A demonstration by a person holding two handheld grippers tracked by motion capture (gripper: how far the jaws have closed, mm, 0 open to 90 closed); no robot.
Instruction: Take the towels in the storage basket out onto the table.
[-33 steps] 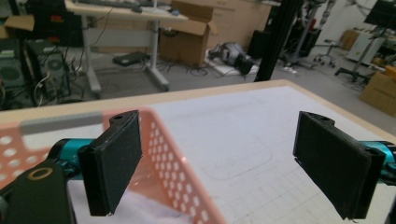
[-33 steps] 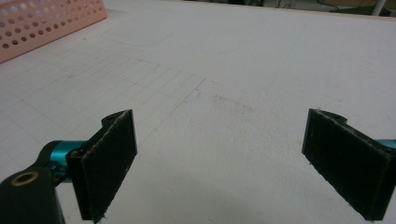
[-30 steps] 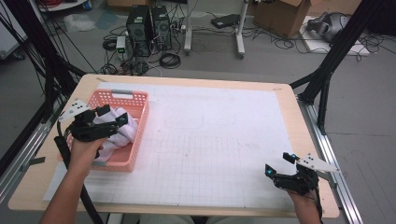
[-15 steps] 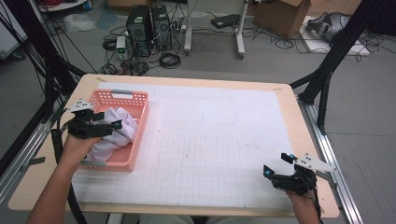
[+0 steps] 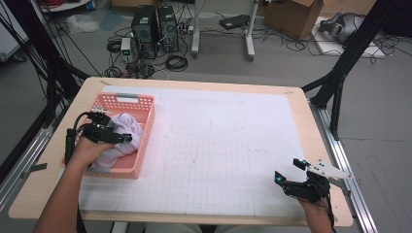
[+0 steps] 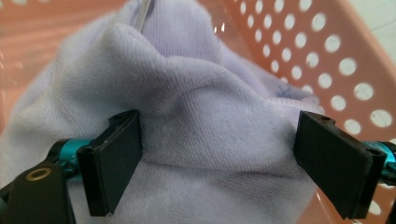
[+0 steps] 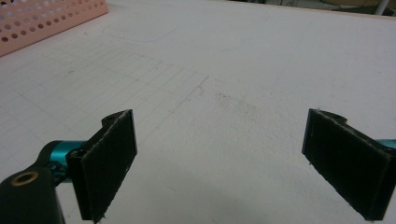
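While spread, left tongs [image 6: 219, 163] straddle the towel [image 6: 187, 112].

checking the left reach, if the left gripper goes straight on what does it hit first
Most likely the lavender cloth bunched in the pink basket; the open left gripper already straddles it.

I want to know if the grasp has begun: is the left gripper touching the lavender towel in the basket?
Touching. In the left gripper view the open left gripper straddles the towel, whose fabric presses against its left finger.
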